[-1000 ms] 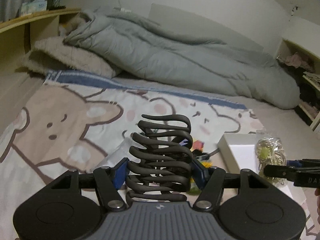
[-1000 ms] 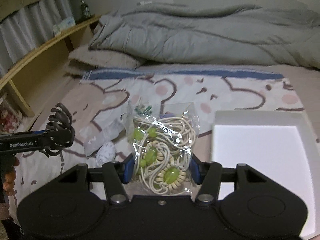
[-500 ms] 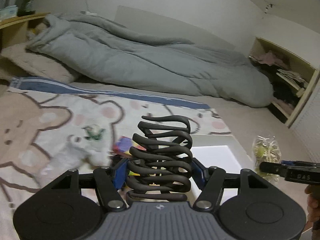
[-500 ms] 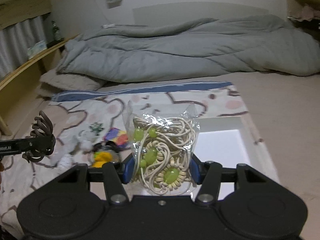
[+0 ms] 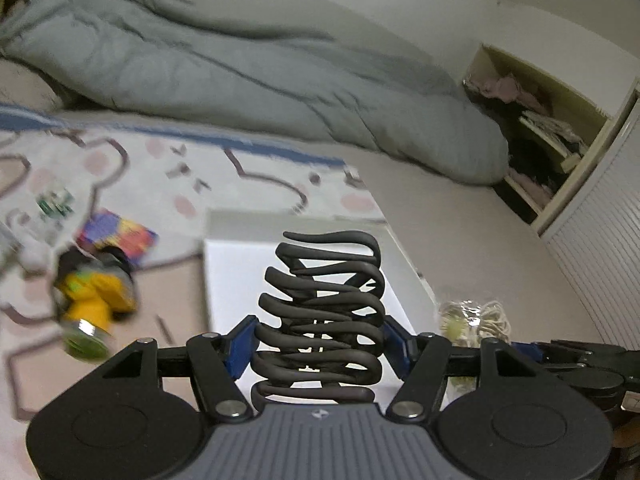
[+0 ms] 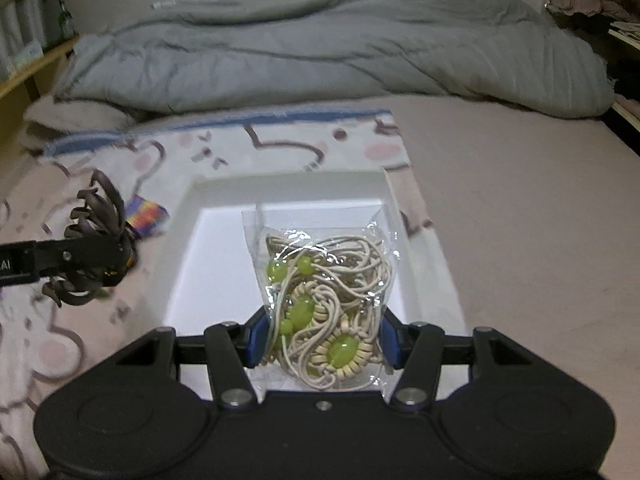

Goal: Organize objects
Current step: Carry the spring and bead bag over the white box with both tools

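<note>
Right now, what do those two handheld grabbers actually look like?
Both match: a wide black body with two round caps, grey ribbed in the left gripper, plain black in the right gripper. Black hinged links with silver screws carry blue fingers. White lettering marks the side.

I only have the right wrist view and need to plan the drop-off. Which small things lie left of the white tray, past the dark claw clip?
Observer: A yellow toy lies on the cartoon-print blanket, left of the white shallow tray.
Operator: Is anything already inside the tray?
Observer: In the left wrist view the visible tray floor is bare; the dark brown plastic claw clip in the left hand-held gripper hides part.
Operator: What stands beyond the bed's right side?
Observer: An open wooden shelf of folded fabrics, above a ribbed white panel.
</note>
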The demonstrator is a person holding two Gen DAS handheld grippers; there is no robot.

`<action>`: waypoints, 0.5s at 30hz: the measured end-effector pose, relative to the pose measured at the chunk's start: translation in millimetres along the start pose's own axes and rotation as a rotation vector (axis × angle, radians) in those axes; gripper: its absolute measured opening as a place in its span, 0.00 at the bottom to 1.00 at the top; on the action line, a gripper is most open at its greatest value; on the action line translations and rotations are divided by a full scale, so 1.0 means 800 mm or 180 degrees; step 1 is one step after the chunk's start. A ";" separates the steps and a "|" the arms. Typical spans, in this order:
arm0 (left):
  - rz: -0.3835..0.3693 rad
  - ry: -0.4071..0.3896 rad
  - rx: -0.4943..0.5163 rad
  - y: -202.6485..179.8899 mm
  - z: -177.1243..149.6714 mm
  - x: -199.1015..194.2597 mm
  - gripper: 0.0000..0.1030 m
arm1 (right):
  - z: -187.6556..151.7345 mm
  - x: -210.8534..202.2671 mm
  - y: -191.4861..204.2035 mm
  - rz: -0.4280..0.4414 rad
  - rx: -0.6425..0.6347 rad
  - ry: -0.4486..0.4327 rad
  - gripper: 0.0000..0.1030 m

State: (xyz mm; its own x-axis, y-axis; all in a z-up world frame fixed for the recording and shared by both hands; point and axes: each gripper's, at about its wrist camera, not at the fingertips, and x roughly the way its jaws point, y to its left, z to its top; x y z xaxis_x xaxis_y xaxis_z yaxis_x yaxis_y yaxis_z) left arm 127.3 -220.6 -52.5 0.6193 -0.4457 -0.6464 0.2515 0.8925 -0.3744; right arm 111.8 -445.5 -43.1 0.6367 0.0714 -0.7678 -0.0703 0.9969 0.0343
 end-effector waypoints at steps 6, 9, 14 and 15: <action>0.0043 0.0298 -0.0134 -0.019 -0.030 0.049 0.63 | -0.011 0.024 -0.025 -0.0119 -0.0063 0.0278 0.54; 0.0062 0.0440 -0.0244 -0.023 -0.041 0.067 0.63 | -0.015 0.035 -0.029 -0.0163 -0.0069 0.0404 0.54; 0.0061 0.0622 -0.0438 -0.030 -0.055 0.085 0.63 | -0.022 0.057 -0.035 -0.0212 -0.0113 0.0652 0.54; 0.0080 0.0633 -0.0444 -0.032 -0.057 0.087 0.63 | -0.024 0.060 -0.036 -0.0231 -0.0111 0.0694 0.55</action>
State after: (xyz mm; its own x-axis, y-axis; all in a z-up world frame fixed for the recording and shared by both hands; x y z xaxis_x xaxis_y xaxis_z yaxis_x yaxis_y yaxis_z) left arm 130.1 -277.7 -118.4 0.4619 -0.4407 -0.7697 0.1243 0.8914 -0.4358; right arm 129.5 -471.8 -92.9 0.4604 -0.0128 -0.8876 -0.0593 0.9972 -0.0451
